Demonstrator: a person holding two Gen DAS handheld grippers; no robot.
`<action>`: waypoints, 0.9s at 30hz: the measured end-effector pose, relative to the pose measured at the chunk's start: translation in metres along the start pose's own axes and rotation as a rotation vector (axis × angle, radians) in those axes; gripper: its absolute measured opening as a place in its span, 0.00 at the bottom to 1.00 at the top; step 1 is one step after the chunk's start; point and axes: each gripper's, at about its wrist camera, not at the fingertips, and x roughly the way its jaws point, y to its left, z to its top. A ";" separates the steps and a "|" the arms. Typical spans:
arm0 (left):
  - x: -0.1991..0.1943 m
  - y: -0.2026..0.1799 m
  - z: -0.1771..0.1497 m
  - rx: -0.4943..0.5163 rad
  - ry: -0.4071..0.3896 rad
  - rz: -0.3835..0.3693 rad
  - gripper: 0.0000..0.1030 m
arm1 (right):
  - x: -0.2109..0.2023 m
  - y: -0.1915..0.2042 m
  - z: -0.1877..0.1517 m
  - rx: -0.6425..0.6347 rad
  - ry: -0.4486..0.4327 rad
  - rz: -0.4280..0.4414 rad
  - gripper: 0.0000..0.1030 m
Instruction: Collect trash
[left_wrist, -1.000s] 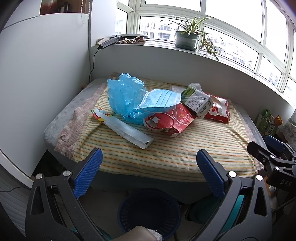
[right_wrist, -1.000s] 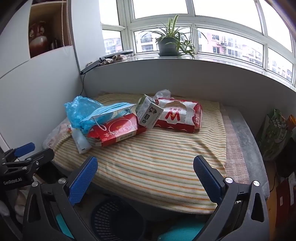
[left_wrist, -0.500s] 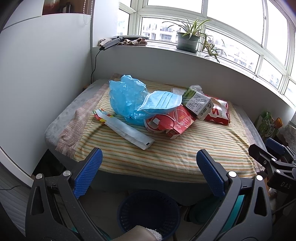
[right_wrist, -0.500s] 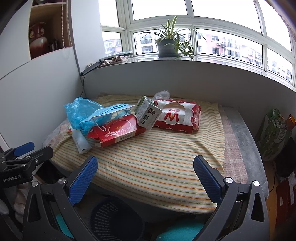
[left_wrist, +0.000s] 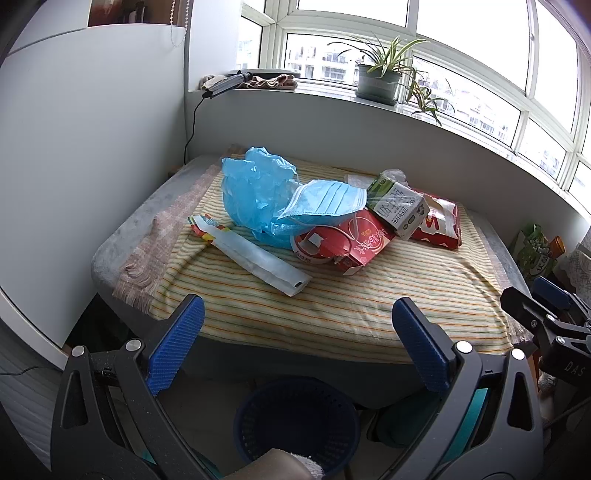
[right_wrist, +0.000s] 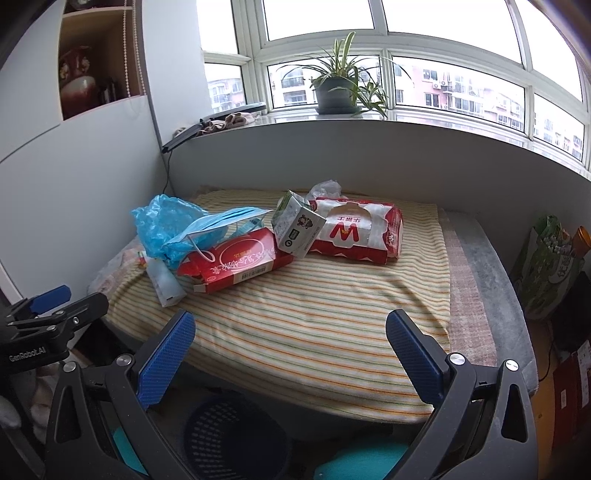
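Bedding first: the striped blanket (left_wrist: 354, 295) is sliding lower in both wrist views than a second ago, so both tools are lifting slightly while nothing on it is moving. Below its edge, the dark blue mesh bin (left_wrist: 295, 421) is waiting empty-looking. Trash is sitting heaped mid-bed: blue plastic bag (left_wrist: 255, 192), red carton (left_wrist: 354, 240), face mask (left_wrist: 328, 201). Left hand-held gripper (left_wrist: 295, 343) and right hand-held gripper (right_wrist: 291, 350) are hanging spread wide, holding nothing; collecting isn't started.
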 end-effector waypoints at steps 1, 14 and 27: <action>0.000 0.000 0.000 0.001 0.000 -0.001 1.00 | 0.000 0.000 0.000 0.000 0.000 0.000 0.99; 0.000 0.000 -0.003 0.001 0.002 0.002 1.00 | -0.001 -0.001 0.001 0.003 0.000 0.004 0.99; 0.003 -0.006 -0.004 0.002 0.011 0.002 1.00 | 0.000 -0.001 0.002 0.002 0.006 0.008 0.99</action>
